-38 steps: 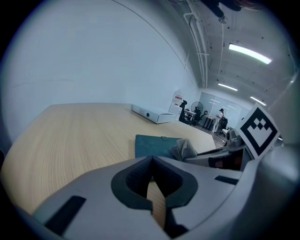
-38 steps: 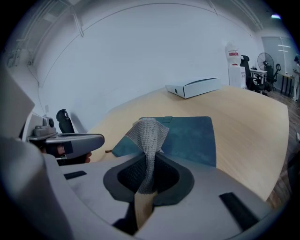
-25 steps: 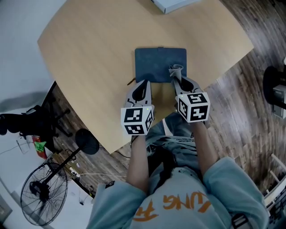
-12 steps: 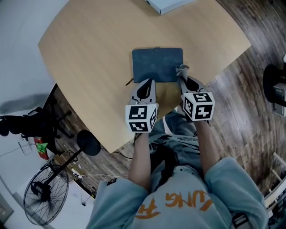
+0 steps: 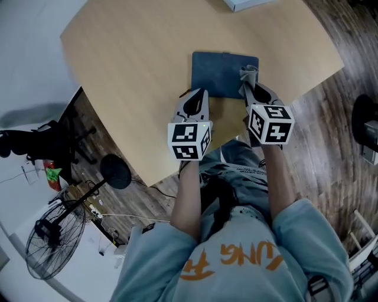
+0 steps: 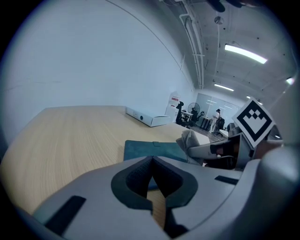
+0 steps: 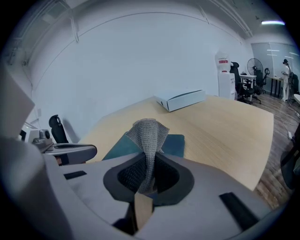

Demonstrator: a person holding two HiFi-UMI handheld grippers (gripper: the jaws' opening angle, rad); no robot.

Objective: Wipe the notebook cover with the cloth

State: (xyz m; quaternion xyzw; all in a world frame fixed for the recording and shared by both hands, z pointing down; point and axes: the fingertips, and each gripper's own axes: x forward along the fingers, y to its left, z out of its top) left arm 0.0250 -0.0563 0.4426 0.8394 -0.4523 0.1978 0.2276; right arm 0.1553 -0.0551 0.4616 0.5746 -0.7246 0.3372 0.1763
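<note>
A dark blue notebook (image 5: 222, 73) lies flat on the light wooden table (image 5: 136, 76); it also shows as a teal cover (image 6: 146, 149) in the left gripper view and behind the cloth (image 7: 174, 143) in the right gripper view. My right gripper (image 5: 248, 82) is shut on a grey knitted cloth (image 7: 146, 136), whose bunched end (image 5: 247, 73) stands over the notebook's near right corner. My left gripper (image 5: 195, 101) is shut with nothing in it, just short of the notebook's near left edge.
A white flat box (image 5: 247, 3) lies at the table's far edge, also seen as a box (image 7: 181, 99) in the right gripper view. The table's near edge (image 5: 177, 171) runs just below my grippers. A fan (image 5: 50, 239) and an office chair (image 5: 44, 150) stand on the floor to the left.
Both grippers and the notebook have shifted right and slightly up in the head view as the head moved. The right gripper still holds the cloth at the notebook's near right corner.
</note>
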